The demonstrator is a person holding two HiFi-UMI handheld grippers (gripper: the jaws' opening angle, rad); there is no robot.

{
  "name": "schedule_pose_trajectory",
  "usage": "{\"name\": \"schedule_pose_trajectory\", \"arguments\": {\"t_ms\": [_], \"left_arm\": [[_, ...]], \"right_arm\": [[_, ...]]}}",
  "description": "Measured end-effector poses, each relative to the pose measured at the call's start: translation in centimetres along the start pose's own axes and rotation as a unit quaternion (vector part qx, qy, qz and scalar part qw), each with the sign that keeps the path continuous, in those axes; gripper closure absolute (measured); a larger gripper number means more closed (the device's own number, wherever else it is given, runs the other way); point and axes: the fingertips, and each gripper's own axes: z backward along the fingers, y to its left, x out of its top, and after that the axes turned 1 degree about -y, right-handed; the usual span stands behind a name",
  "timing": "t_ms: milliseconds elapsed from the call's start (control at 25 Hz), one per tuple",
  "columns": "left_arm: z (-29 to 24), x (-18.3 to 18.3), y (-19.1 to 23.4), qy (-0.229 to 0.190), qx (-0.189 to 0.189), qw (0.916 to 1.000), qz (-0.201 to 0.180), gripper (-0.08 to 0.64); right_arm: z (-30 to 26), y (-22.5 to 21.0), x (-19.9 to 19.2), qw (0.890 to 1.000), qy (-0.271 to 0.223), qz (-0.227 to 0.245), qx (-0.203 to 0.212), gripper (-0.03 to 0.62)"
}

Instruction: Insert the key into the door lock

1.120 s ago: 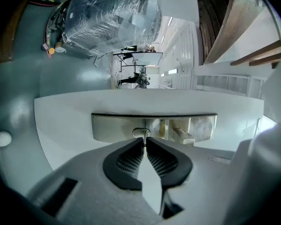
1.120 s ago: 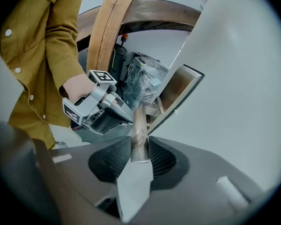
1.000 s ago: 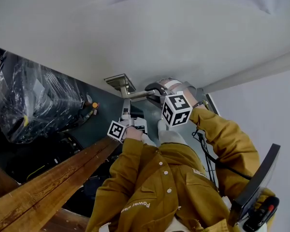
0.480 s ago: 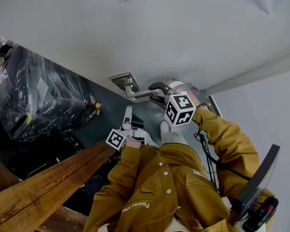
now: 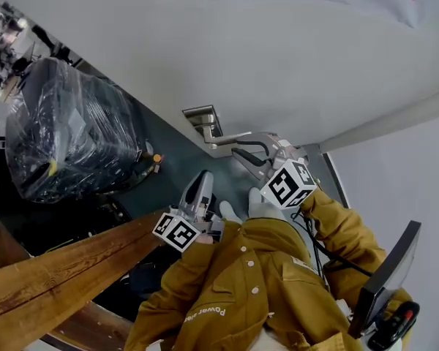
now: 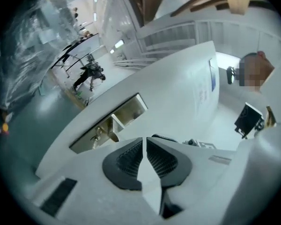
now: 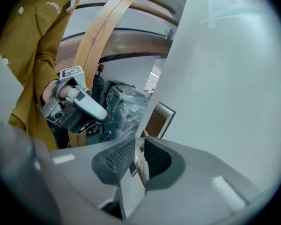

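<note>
Metal door handle [image 5: 238,135] sits pinched in the right gripper [image 7: 139,143], whose jaws have just been closing. The left gripper [image 6: 144,139] is closed on nothing, near the lock plate [image 6: 131,109] — the key cannot be made out.

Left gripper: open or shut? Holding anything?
Shut and empty. In the left gripper view, the left gripper has its two jaws meeting along a thin seam, with nothing between them.

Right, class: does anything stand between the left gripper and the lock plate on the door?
Nothing visible does. The left gripper, jaws shut and empty, looks straight at the lock plate with open air between.
</note>
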Motion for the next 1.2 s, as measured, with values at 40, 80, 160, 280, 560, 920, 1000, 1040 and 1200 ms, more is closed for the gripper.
{"name": "schedule_pose_trajectory", "arguments": {"t_ms": [40, 80, 160, 280, 560, 920, 1000, 1040, 1200], "left_arm": [[0.0, 0.1, -1.0, 0.008, -0.004, 0.9993, -0.035, 0.539], [0.0, 0.2, -2.0, 0.016, -0.007, 0.9974, -0.070, 0.554], [-0.1, 0.4, -3.7, 0.031, -0.014, 0.9905, -0.133, 0.557], [0.0, 0.0, -5.6, 0.055, -0.018, 0.9745, -0.217, 0.557], [0.3, -1.2, -7.1, 0.092, -0.022, 0.9491, -0.300, 0.557], [-0.3, -1.0, -6.7, 0.095, -0.018, 0.9493, -0.299, 0.557], [-0.9, -1.1, -6.5, 0.095, -0.016, 0.9498, -0.298, 0.557], [-1.2, -1.2, -6.5, 0.094, -0.016, 0.9501, -0.297, 0.557], [-1.3, -1.2, -6.5, 0.095, -0.020, 0.9533, -0.286, 0.557]], "right_arm": [[0.6, -0.1, 0.6, 1.000, -0.017, -0.015, -0.016, 0.541], [1.2, -0.1, 1.1, 0.999, -0.031, -0.030, -0.030, 0.574], [2.2, 0.1, 1.8, 0.996, -0.048, -0.060, -0.048, 0.587], [3.4, 1.0, 2.0, 0.993, -0.048, -0.091, -0.063, 0.588], [4.1, 3.1, 1.9, 0.982, -0.072, -0.152, -0.086, 0.588], [4.0, 2.7, 2.2, 0.981, -0.079, -0.153, -0.089, 0.588], [3.9, 2.5, 1.9, 0.981, -0.079, -0.154, -0.085, 0.588], [3.8, 2.4, 1.7, 0.981, -0.080, -0.155, -0.084, 0.588], [3.8, 2.4, 1.9, 0.980, -0.084, -0.160, -0.083, 0.588]]}}
